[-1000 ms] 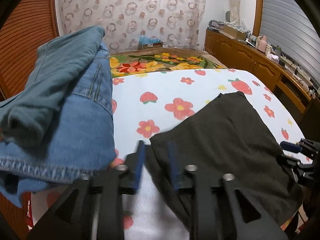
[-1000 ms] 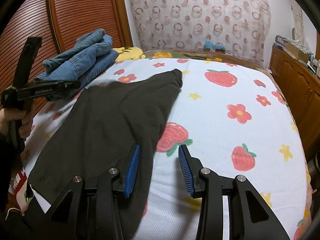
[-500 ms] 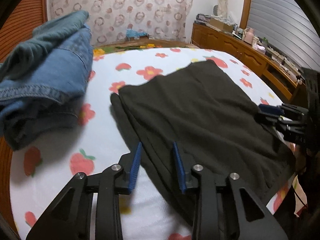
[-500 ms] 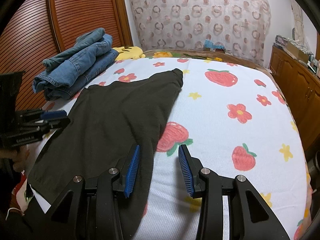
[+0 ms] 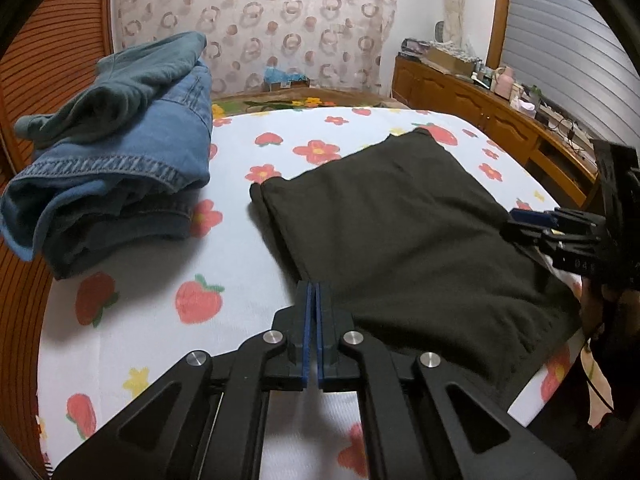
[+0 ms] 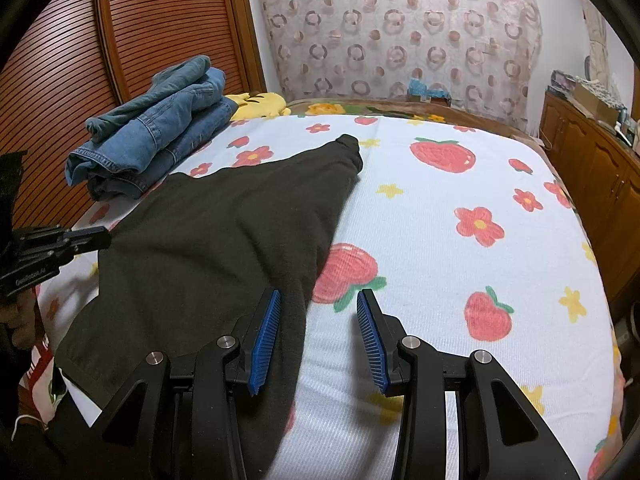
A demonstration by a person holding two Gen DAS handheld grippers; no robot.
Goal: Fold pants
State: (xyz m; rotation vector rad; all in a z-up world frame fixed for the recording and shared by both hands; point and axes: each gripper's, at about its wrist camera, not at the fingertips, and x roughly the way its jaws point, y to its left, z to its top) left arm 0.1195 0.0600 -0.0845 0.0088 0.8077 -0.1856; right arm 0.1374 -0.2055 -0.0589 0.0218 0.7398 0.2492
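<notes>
Dark pants [image 5: 404, 232] lie flat on a bed with a white strawberry-and-flower sheet [image 5: 240, 264]; they also show in the right wrist view [image 6: 224, 240]. My left gripper [image 5: 313, 292] is shut at the pants' left edge, low over the sheet; whether cloth is pinched I cannot tell. It appears from the side in the right wrist view [image 6: 96, 236]. My right gripper [image 6: 318, 320] is open and empty, its left finger over the pants' right edge. It shows at the right of the left wrist view [image 5: 532, 220].
A pile of blue jeans [image 5: 120, 152] sits at the bed's left side against a wooden slatted wall [image 6: 120, 40]. A yellow plush [image 6: 260, 102] lies behind it. Wooden cabinets [image 6: 592, 168] run along the right. A patterned curtain [image 6: 400, 28] hangs at the back.
My left gripper has pulled back from the jeans pile toward the pants' near left edge and closed its fingers. The right gripper has stayed still and open.
</notes>
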